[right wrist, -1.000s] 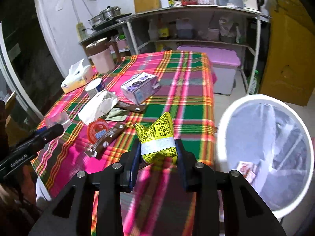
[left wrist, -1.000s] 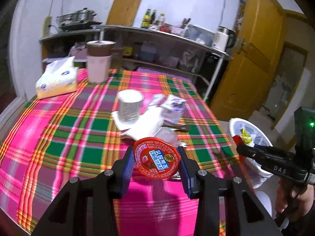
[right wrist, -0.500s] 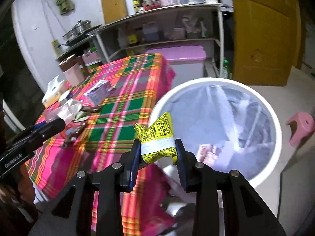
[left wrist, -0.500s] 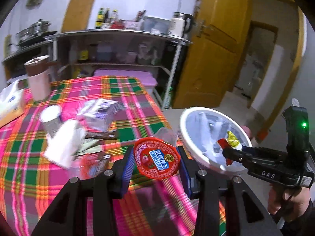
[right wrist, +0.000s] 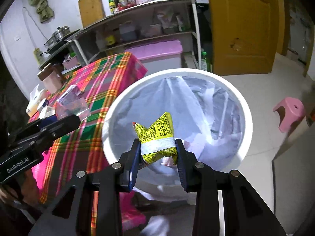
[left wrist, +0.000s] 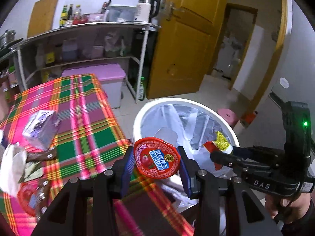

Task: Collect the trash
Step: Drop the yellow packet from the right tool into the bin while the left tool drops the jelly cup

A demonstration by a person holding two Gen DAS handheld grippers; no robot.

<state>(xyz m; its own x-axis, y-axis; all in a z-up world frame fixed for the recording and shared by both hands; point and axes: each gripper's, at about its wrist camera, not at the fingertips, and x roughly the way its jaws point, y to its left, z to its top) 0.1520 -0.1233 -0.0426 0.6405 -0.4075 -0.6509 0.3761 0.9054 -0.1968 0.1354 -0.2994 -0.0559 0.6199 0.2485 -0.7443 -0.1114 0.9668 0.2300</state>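
behind the plaid-clothed table a metal shelf rack is carrying bottles and a white kettle, with a yellow wooden door to its right. i am holding my left gripper clenched on a red-lidded jelly cup; its foil lid is showing a strawberry and a blue band of chinese characters that i am not managing to read. the cup is hanging by the table's corner, at the near rim of the white trash bin, which is lined with a clear plastic bag. my right gripper is grasping a yellow snack wrapper, crumpled, covered in small black print with a white strip across it, and it is sitting over the open mouth of the bin. i am reading "das" on the right gripper's body from the left camera, and "genrobot.ai" on the left gripper's body from the right camera. a purple carton, a crumpled white tissue and another red lid are lying on the cloth. a pink stool is standing on the floor beyond the bin.
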